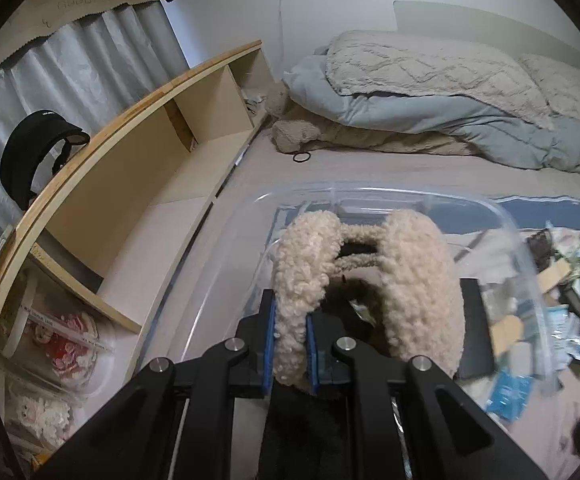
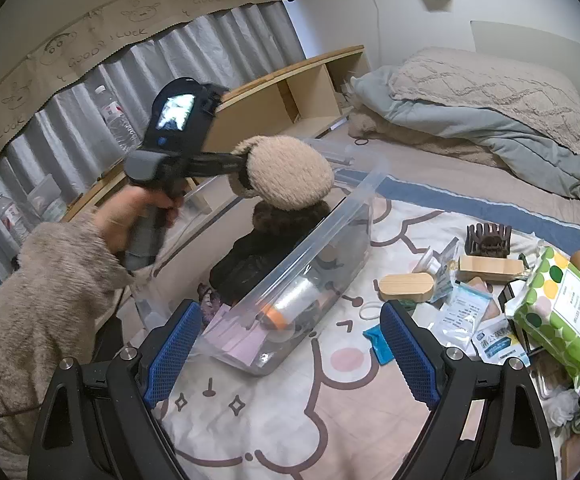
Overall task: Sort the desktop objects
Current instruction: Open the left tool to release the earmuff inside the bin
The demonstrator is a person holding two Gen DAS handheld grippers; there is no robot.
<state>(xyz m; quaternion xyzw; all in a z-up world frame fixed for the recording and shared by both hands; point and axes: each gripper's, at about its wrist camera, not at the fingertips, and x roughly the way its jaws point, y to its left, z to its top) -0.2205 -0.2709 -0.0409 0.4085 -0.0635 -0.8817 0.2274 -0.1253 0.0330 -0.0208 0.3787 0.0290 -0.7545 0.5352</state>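
Note:
My left gripper (image 1: 291,350) is shut on one pad of the fluffy cream earmuffs (image 1: 417,296) and holds them above the clear plastic bin (image 1: 521,240). In the right wrist view the earmuffs (image 2: 286,174) hang over the far end of the bin (image 2: 321,236), held by the left gripper (image 2: 238,166). The bin holds dark fabric (image 2: 258,256), an orange-capped roll (image 2: 290,300) and pink paper. My right gripper (image 2: 290,348) is open and empty, low over the bedspread in front of the bin's near end.
Loose items lie right of the bin: two wooden blocks (image 2: 405,286), a dark hair claw (image 2: 487,240), sachets (image 2: 461,312) and a green dotted wipes pack (image 2: 561,312). A wooden shelf (image 1: 194,120) runs along the left. A folded duvet (image 1: 449,100) lies behind.

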